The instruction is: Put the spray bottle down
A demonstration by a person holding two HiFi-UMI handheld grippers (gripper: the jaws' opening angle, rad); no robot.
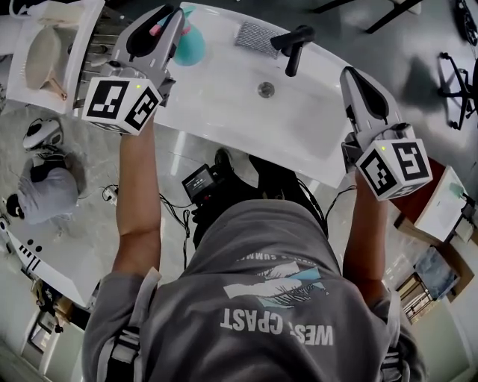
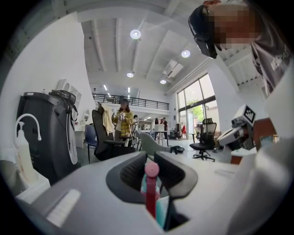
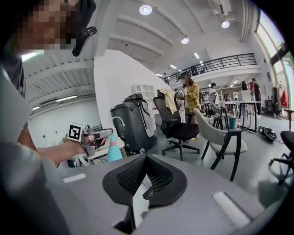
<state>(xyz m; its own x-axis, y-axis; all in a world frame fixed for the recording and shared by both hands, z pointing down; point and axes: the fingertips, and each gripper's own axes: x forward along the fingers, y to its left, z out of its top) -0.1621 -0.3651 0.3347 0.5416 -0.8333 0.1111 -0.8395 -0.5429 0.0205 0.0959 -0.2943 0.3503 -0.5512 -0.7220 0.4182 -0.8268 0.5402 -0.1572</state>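
Note:
A teal spray bottle (image 1: 191,46) with a pink nozzle hangs over the far left corner of the white sink (image 1: 224,112). My left gripper (image 1: 176,21) is shut on it. In the left gripper view, the pink nozzle (image 2: 151,183) stands upright between the black pads (image 2: 131,172), with the teal body behind it. The right gripper view shows the bottle (image 3: 114,149) from the side, under the left gripper (image 3: 102,135). My right gripper (image 1: 354,77) hovers over the sink's right end. Its jaws (image 3: 146,158) are shut with nothing in them.
A black faucet (image 1: 291,43) and a grey ridged pad (image 1: 255,36) sit at the sink's far edge, with the drain (image 1: 266,89) in the middle. A white tray (image 1: 45,52) lies to the left. A soap pump bottle (image 2: 23,147) and a black machine (image 2: 50,133) stand beyond.

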